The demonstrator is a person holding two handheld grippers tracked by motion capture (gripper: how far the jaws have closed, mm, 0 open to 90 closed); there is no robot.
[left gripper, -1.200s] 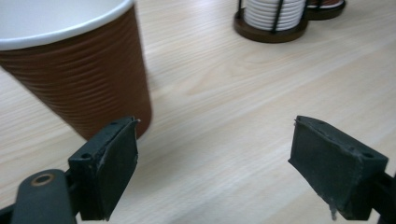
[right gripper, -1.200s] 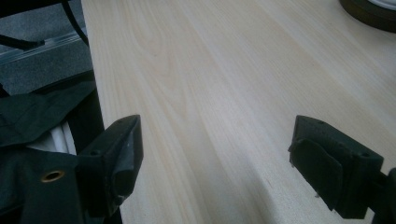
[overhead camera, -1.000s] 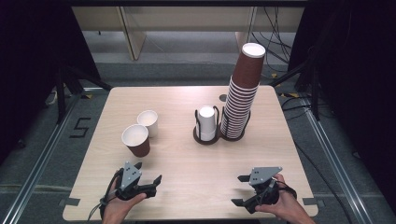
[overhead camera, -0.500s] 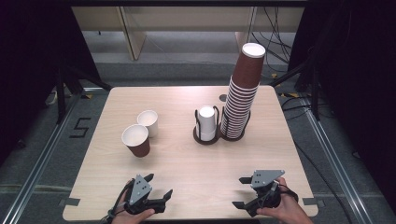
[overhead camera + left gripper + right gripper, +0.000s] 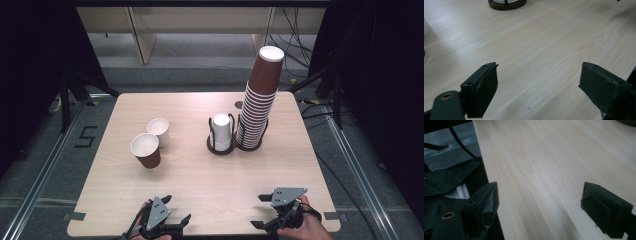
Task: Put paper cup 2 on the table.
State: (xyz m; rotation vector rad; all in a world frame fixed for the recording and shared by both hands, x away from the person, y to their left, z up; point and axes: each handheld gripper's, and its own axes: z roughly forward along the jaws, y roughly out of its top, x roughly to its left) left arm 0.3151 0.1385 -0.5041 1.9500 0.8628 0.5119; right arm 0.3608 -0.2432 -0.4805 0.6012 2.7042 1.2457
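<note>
- the left tongs (image 5: 175, 211) sit at the bottom left of the high view, low over the near edge of the table (image 5: 200, 175); their jaws stand apart with nothing but bare wood between them, as the left gripper view (image 5: 537, 82) confirms.
- the right tongs (image 5: 260, 212) sit at the bottom right of the high view, held by a hand (image 5: 300, 227). their jaws have just been opening and now stand wide, with nothing between them in the right gripper view (image 5: 539, 205) – just table top and its edge.
- nearest the left tongs, a brown paper cup (image 5: 146, 150) stands upright in the left middle of the high view, mouth up, long axis vertical, white inside.
- just behind it and to its right, a white cup (image 5: 158, 131) stands upright too, mouth up; the two are close, and whether they touch cannot be told.
- in the centre, a dark round holder (image 5: 221, 145) carries a short stack of white cups (image 5: 221, 131), axis vertical.
- just beside it on the right, a tall stack of brown cups (image 5: 259, 105) rises, leaning slightly to the upper right – its white-rimmed open mouth at the top.
- both tongs are well apart from all the cups.
</note>
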